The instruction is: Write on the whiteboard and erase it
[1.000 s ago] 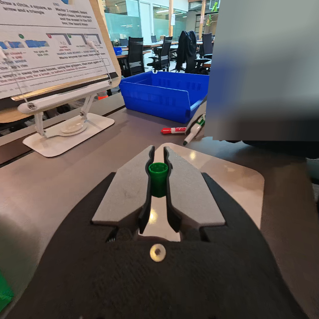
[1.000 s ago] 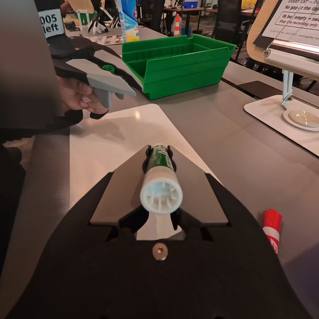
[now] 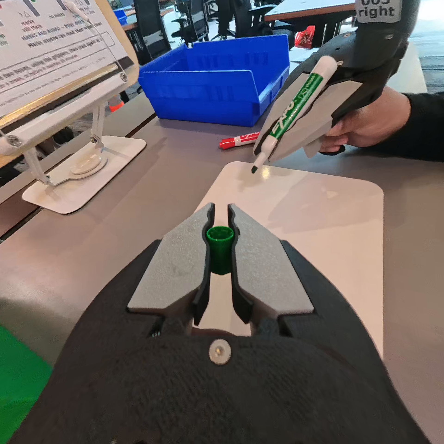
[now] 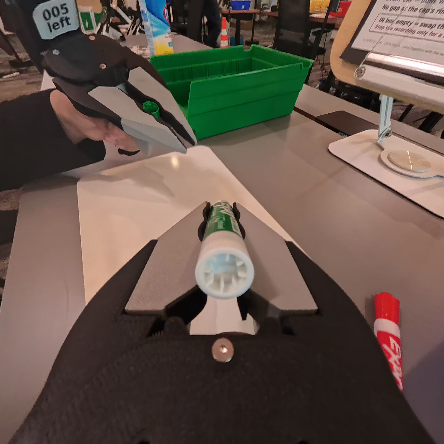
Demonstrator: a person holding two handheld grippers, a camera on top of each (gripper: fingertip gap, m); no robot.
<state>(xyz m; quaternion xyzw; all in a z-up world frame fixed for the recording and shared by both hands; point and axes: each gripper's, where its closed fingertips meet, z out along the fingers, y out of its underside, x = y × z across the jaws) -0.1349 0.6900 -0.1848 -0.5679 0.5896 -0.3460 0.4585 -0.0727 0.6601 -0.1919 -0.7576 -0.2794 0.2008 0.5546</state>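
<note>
Left tongs (image 3: 220,211): closed on the green cap (image 3: 219,248), which stands between the fingers with its open mouth up; held above the near part of the whiteboard.
Right tongs (image 4: 221,206): closed on the green marker (image 4: 222,242), uncapped, barrel lying along the fingers, white butt end toward the camera.
Marker tip: seen from the left wrist view, the dark tip points down at the far left corner of the whiteboard (image 3: 312,228), just above the surface or touching it (cannot tell which).
Whiteboard: white, rounded corners, flat on the grey desk (image 3: 96,240); no marks visible on the part in view.
Red marker (image 3: 237,141): capped, lying on the desk just beyond the board, near the blue bin.
Blue bin (image 3: 216,81): on the desk, far side in the left wrist view, open front.
Green bin (image 4: 230,89): on the desk beyond the board in the right wrist view.
Document stand (image 3: 79,134): white base, holding a printed sheet, left of the blue bin.
Hands: a hand in a dark sleeve grips each handle (image 3: 367,127).
</note>
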